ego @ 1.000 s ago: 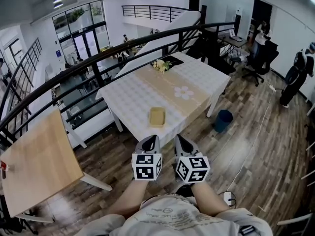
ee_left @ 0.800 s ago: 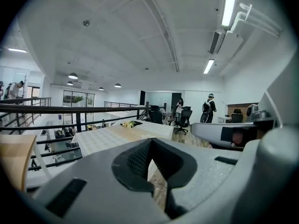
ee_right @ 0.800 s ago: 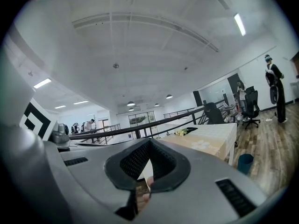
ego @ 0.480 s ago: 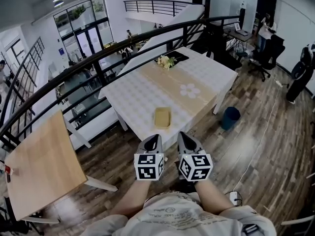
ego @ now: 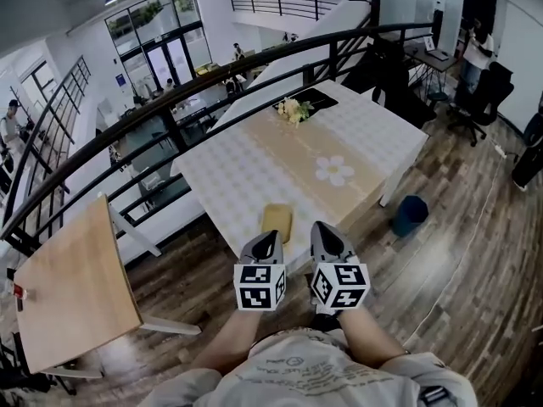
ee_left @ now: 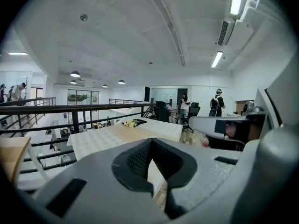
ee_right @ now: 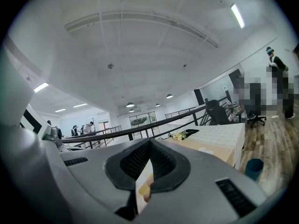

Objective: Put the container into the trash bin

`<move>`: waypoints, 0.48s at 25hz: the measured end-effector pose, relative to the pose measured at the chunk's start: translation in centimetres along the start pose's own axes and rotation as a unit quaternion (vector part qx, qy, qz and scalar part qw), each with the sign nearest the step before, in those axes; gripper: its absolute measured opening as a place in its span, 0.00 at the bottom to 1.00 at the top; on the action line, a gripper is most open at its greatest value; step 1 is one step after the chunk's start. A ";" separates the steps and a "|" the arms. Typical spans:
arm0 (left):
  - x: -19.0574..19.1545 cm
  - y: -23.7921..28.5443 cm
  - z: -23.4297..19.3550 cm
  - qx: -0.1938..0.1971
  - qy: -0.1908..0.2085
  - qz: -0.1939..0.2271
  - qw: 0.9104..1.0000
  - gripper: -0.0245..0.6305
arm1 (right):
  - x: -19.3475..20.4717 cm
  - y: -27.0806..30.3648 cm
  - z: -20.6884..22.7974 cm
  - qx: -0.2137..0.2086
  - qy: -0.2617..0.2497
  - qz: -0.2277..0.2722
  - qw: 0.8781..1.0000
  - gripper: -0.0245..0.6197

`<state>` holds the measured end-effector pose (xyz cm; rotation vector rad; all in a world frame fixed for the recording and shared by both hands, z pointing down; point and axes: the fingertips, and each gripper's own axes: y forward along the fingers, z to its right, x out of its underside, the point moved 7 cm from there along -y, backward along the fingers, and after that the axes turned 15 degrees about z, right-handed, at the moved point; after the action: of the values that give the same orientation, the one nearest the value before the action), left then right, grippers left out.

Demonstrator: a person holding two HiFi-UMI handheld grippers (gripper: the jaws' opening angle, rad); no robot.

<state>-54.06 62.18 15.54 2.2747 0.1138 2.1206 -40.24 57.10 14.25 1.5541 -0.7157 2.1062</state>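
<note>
Both my grippers have closed in on the table (ego: 237,172) since a second ago; the container (ego: 277,221), then well ahead of them, now lies just past my left gripper (ego: 264,242). My right gripper (ego: 326,237) hovers beside it at the table's near edge. Both have their jaws pressed together, with nothing between them.

The container is a flat yellow tray on the table's white cloth, close to the near edge, just beside the beige runner (ego: 310,155). Its long axis runs away from me across the table, roughly the way my grippers point.

Only the head view shows the container's whole shape. The right gripper view catches a yellowish sliver through the notch of its jaws, probably the container, plus the blue trash bin (ee_right: 253,168). The left gripper view shows the table top and my right gripper (ee_left: 224,127).

The trash bin (ego: 411,214) stands on the floor off the table's right corner, with that corner and a table leg between it and the container. Flowers (ego: 293,108) sit at the table's far end, a black railing (ego: 127,117) curves behind the table, and a wooden table (ego: 72,295) stands off its left side.
</note>
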 end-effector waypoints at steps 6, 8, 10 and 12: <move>-1.2 7.5 0.9 -0.032 0.006 -0.003 0.999 0.04 | -0.6 6.5 5.5 -0.034 0.011 -0.017 0.999 0.04; -1.5 9.8 1.2 -0.045 0.003 -0.009 0.999 0.04 | -0.9 8.5 7.2 -0.044 0.014 -0.025 0.999 0.04; -1.6 11.7 1.4 -0.060 -0.002 -0.014 0.998 0.04 | -1.0 10.2 8.8 -0.054 0.017 -0.032 0.998 0.04; -1.2 13.2 1.5 -0.076 -0.007 -0.017 0.997 0.04 | -0.8 11.6 10.1 -0.065 0.019 -0.040 0.997 0.04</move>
<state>-52.22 48.95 15.17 2.1848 -0.0082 2.0215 -39.66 41.74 14.14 1.4465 -0.7480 1.9839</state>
